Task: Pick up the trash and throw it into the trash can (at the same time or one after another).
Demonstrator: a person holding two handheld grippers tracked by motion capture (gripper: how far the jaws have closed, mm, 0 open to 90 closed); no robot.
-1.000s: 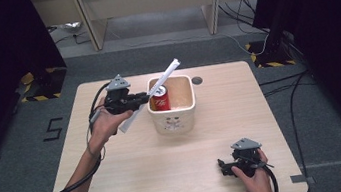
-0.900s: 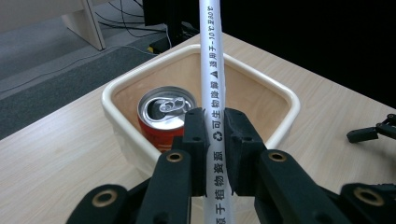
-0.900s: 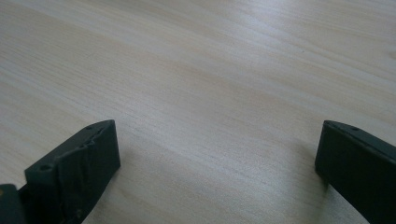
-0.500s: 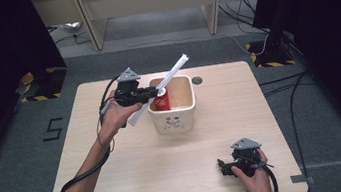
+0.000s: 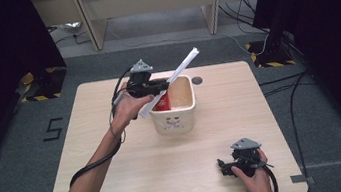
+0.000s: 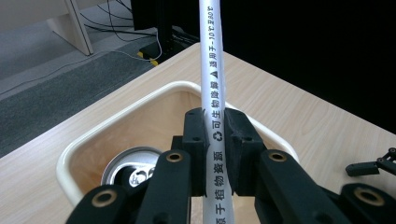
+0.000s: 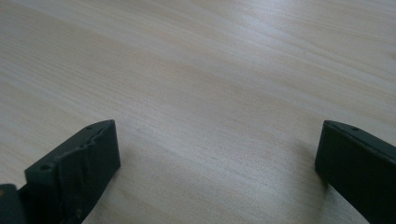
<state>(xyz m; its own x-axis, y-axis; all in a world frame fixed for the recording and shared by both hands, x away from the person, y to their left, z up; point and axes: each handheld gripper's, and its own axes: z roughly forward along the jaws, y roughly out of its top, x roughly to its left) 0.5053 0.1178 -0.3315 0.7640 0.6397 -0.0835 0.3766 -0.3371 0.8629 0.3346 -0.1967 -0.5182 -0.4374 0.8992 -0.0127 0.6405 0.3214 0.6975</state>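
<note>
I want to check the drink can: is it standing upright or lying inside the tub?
Upright. The left gripper view looks down on the can's round silver top with its opening, inside the cream tub.

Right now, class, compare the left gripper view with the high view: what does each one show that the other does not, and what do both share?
Left gripper view alone: the printed characters along the white paper sleeve, the jaws pinched onto it, and the silver top of the can.

High view alone: the whole table, the person's forearms, the grey floor, and the can's red side.

Both: the left gripper holding the sleeve above the cream tub, with the right gripper off to the side at the table.
</note>
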